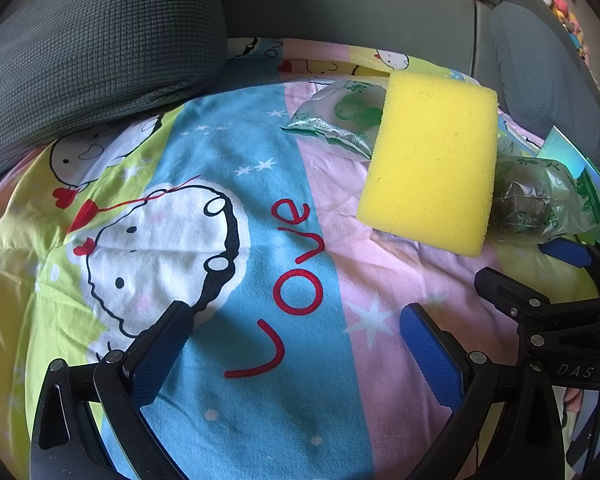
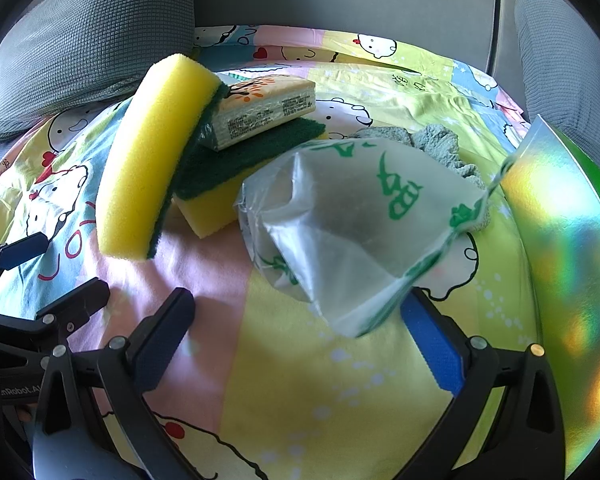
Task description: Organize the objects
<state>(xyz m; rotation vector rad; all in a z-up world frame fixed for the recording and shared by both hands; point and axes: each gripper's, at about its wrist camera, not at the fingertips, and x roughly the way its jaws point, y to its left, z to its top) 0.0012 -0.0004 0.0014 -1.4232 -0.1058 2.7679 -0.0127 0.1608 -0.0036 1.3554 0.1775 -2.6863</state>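
While both grippers hang over the cartoon-print bedsheet [image 1: 236,184] with nothing between their pads, the sorting has not visibly begun. The left gripper [image 1: 296,356] stands wide open above bare cloth, and the right gripper [image 2: 300,344] is equally spread.

From the right wrist view, a green-printed plastic bag [image 2: 352,224] lies just ahead at twelve o'clock, one corner reaching toward the right-hand pad. At ten o'clock an upright scouring sponge [image 2: 152,156] leans on a flat scouring sponge [image 2: 236,160], which carries a wrapped block [image 2: 264,108]. A grey-blue cloth [image 2: 436,140] sits at one o'clock, a shiny holographic sheet [image 2: 564,248] at three.

From the left wrist view, the upright sponge shows at one o'clock, with a second printed bag [image 1: 336,116] behind it.

Likely trouble: the bag is thin and slack, so a pinch may catch only film and let it slide. Nudging the leaning sponge could topple it and tip the block off.
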